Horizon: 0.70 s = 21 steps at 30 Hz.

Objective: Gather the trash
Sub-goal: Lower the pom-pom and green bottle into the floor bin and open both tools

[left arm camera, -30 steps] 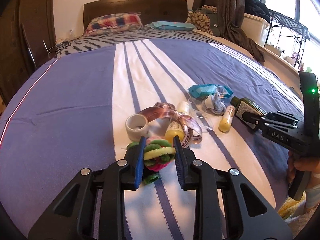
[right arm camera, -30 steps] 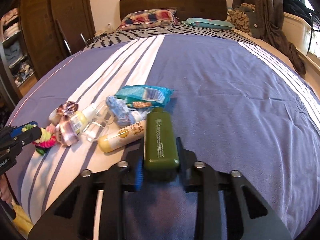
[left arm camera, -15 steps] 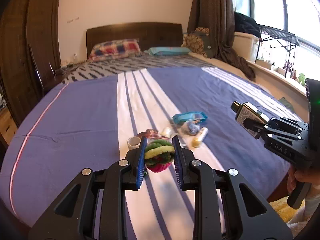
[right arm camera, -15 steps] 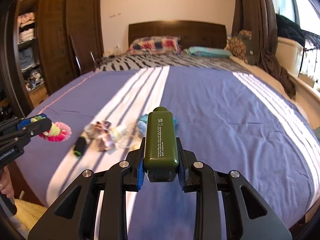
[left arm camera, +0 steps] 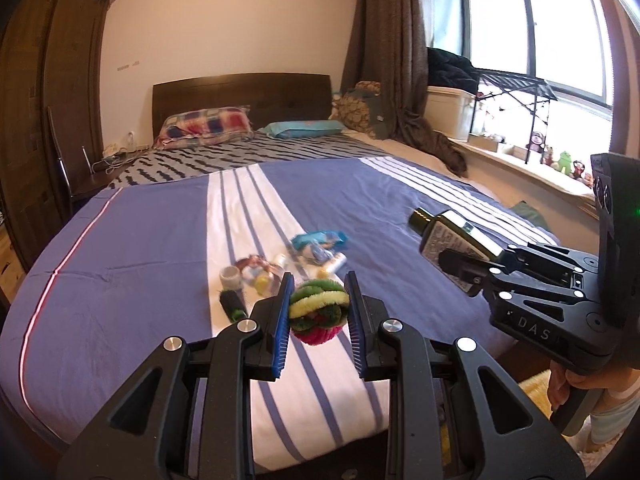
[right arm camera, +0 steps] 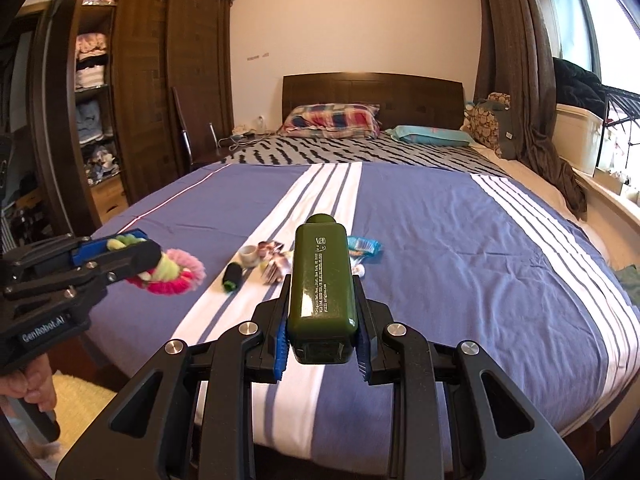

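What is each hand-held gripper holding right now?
Left hand-held gripper: closed on the fuzzy ball.
Right hand-held gripper: closed on the green bottle.

I see a bed [left arm camera: 132,248] under a blue cover with white stripes, dark headboard at the far edge. On the central white band, toward the near edge, sits a small cluster: a blue wrapper [left arm camera: 320,239], a yellow bottle [left arm camera: 334,264] just beside it, a small white cup [left arm camera: 231,276], a crumpled shiny wrapper [left arm camera: 256,263] between them, and a dark roll with a green end [left arm camera: 233,305] nearest me. At the far edge lie a plaid pillow [left arm camera: 206,125] and a turquoise pillow [left arm camera: 306,128], side by side.
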{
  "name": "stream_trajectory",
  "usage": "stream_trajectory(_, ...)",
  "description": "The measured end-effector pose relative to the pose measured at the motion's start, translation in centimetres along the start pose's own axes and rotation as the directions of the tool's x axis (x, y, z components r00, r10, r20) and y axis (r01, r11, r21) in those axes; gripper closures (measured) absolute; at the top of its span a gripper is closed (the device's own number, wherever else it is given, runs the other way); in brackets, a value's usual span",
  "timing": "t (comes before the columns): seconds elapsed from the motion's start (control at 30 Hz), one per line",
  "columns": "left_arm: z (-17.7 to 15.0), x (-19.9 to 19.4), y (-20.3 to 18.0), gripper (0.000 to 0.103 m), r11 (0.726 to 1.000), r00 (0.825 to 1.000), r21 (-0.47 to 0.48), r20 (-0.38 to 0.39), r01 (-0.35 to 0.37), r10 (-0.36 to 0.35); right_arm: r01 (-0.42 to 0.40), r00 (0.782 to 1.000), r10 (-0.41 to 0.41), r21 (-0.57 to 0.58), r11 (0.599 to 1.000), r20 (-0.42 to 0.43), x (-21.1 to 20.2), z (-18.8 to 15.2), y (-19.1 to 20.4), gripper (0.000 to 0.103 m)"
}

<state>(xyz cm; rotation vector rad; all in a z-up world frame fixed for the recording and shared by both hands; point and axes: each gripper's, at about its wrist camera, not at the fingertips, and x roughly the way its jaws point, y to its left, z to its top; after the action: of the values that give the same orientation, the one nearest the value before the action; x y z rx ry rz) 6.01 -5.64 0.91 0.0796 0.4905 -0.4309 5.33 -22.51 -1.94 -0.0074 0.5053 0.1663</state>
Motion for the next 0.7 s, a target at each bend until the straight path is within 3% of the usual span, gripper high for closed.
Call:
stream_trajectory(0.37,-6.0,-1.2,-1.4,0.079,0.999,0.995,-0.015,-0.085,0.047,-0.048,-0.026,0.998,0.028,0.03,0.999,-0.062,-1.9,-4.5,0.7,0.076)
stream_trajectory(0.7,-12.3,0.1,-1.1,0.079,0.997,0.974,-0.057,-0.22,0.049,-0.06,-0.022,0.978,0.027,0.029,0.999,-0.206,-1.0,-10.3,1.1,0.076)
